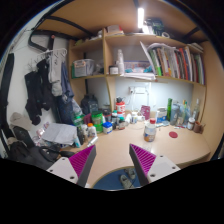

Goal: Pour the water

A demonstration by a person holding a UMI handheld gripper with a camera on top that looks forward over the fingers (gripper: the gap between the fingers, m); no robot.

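Observation:
My gripper is open, its two magenta pads wide apart with nothing between them. It hovers over the near edge of a wooden desk. Well beyond the fingers, a white jar with a dark lid stands on the desk to the right. A green bottle stands farther back among small containers. A red-topped container stands at the back middle. I cannot tell which vessel holds water.
Bottles and jars crowd the desk's back. Books fill the shelf above. Clothes hang at the left over a cluttered chair. A red lid lies near the right finger. Below the desk edge, bluish floor with shoes shows.

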